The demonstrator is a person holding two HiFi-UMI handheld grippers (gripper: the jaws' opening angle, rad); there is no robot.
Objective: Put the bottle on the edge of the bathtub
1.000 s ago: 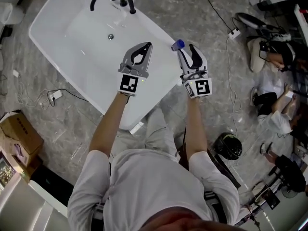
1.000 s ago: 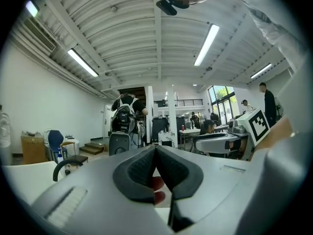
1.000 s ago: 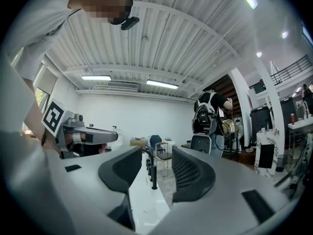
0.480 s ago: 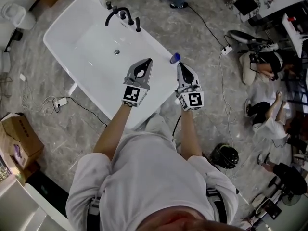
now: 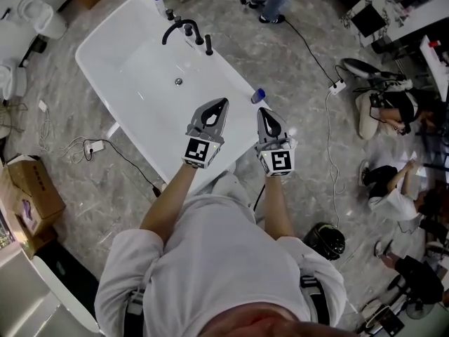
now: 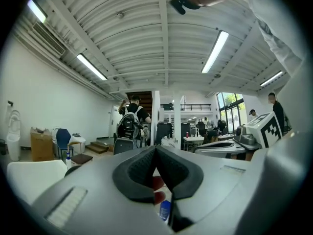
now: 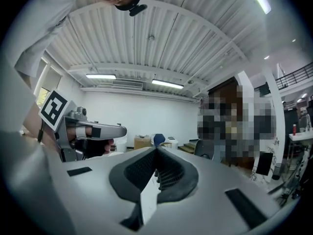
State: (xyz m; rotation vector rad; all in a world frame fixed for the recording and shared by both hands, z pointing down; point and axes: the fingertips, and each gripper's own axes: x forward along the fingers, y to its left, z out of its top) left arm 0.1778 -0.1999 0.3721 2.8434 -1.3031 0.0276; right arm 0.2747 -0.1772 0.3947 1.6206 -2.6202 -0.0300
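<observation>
Bottle [image 5: 258,95] is standing on the long edge of the bathtub [image 5: 95,55], toward its near corner. Closest in, the left gripper [image 5: 220,107] hovers over the tub, jaws pinched together on nothing. The right gripper [image 5: 262,114] is clamped tight and empty too, its tip just short of the bottle, not touching. The faucet [image 5: 184,29] is at the far end.

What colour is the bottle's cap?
Blue; the bottle cap shows best in the head view.
</observation>
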